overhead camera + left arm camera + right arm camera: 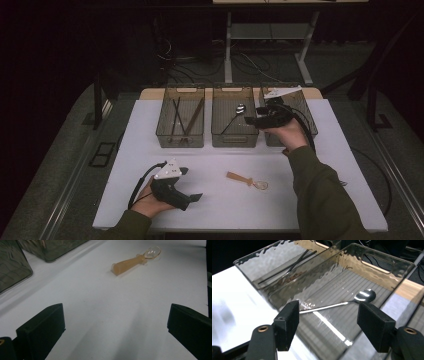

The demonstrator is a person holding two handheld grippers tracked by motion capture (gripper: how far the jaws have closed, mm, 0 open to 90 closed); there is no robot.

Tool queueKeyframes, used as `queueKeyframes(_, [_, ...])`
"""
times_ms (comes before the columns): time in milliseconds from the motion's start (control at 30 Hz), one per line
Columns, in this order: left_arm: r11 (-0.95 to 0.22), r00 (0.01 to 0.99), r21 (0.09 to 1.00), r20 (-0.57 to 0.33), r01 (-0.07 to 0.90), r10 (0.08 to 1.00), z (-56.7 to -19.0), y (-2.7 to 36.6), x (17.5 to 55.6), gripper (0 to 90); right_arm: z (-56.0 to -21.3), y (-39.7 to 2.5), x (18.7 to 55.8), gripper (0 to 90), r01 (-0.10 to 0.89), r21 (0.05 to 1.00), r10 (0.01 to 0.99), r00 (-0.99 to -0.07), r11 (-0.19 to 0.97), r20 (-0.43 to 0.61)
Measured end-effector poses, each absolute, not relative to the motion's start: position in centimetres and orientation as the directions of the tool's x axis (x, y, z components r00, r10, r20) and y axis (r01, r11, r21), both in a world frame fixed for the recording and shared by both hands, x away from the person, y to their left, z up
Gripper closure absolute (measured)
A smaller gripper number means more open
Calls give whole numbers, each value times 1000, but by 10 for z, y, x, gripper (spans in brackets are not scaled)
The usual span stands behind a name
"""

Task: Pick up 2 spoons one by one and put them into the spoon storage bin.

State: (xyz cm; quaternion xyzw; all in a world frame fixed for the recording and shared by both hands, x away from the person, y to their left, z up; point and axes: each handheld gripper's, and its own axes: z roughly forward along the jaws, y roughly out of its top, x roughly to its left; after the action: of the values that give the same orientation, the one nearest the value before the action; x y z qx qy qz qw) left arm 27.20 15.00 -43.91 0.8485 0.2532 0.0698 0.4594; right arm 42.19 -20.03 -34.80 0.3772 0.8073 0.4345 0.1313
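Left gripper [196,197]: low over the near-left part of the table, held in the left hand [150,202]; jaws spread wide, nothing between them, bare table top between the pads in the left gripper view.
Right gripper [248,120]: up at the far side, over the near right edge of the middle bin, held in the right hand [289,134]; jaws spread apart, gripping nothing; in the right gripper view [327,325] both pads frame the metal spoon below.
Metal spoon [342,302]: lying flat on the ribbed floor of the middle bin [234,141], bowl toward the far handle end, handle running diagonally toward the near wall; also seen in the high view [234,117]. Not touched by either pad.
Plastic spoon [246,179]: orange handle, clear bowl, flat on the white table [150,130], right of the left gripper and well apart from it; in the left gripper view [135,261] ahead of the jaws, handle butt nearer, bowl farther.
Left bin [180,140]: holds dark chopsticks [176,116] and a brown pair beside them, lying lengthwise.
Right bin [306,107]: mostly hidden behind the right hand and gripper, contents not readable.
Bins overall: three in a row at the far edge, side by side.
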Motion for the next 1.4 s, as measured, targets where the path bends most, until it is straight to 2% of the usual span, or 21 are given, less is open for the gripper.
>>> queueKeyframes(433, [-437, 852, 815, -125, 380, 508, -440, 151, 273, 3, -353, -227, 378, 295, 482, 807, 692, -710, 342, 131])
queueKeyframes(1000, [-436, 850, 814, -126, 384, 512, -440, 151, 272, 3, -383, -244, 332, 299, 521, 760, 660, -733, 389, 164])
queueKeyframes(1400, [-450, 856, 812, -113, 372, 505, -440, 150, 271, 4, -400, -250, 298, 336, 544, 736, 643, -741, 403, 195])
